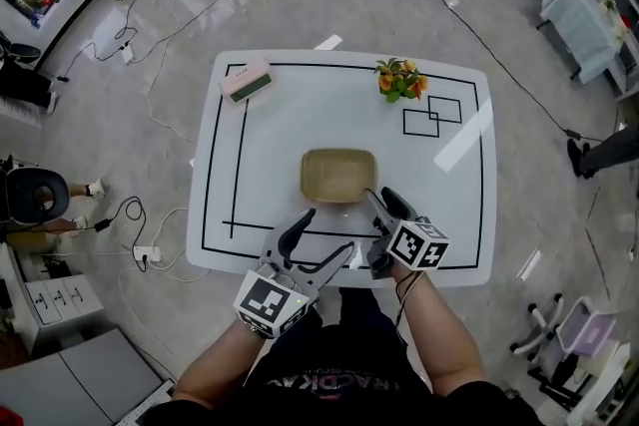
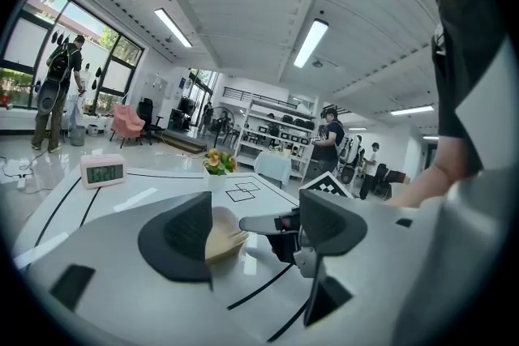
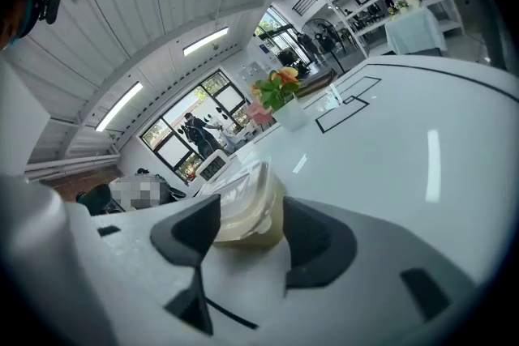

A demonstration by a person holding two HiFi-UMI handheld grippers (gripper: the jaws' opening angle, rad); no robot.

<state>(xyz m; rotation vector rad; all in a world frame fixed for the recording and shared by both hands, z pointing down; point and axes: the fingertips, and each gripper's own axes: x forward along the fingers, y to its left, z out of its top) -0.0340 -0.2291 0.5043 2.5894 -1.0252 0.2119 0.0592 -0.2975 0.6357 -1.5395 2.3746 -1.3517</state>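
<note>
Lidded tub (image 1: 338,174) sits low of centre on the white table (image 1: 250,165), toward six o'clock from the middle; it is tan and shallow, with rounded corners and a clear lid on top. By the look of it, it is light, thin plastic that would flex under a hard squeeze and has smooth walls that could slip; the best hold looks like the rim at a corner or across a short wall, where the lid stiffens it.

Right gripper (image 1: 379,198) comes in from five o'clock with its jaws spread wide and nothing clamped. The right gripper view puts the tub squarely in the gap, its near corner just at the pads (image 3: 312,235); I can't say whether they touch. The forearm is low, the wrist angled in toward eleven.

Left gripper (image 1: 329,230) hangs back at six o'clock, just apart from the tub's front wall; its jaws are also parted and empty, its nose pointing to about one o'clock, elbow tucked near the body.

Further off, a small clock (image 1: 247,81) is at eleven o'clock and a flower pot (image 1: 400,80) at one.
</note>
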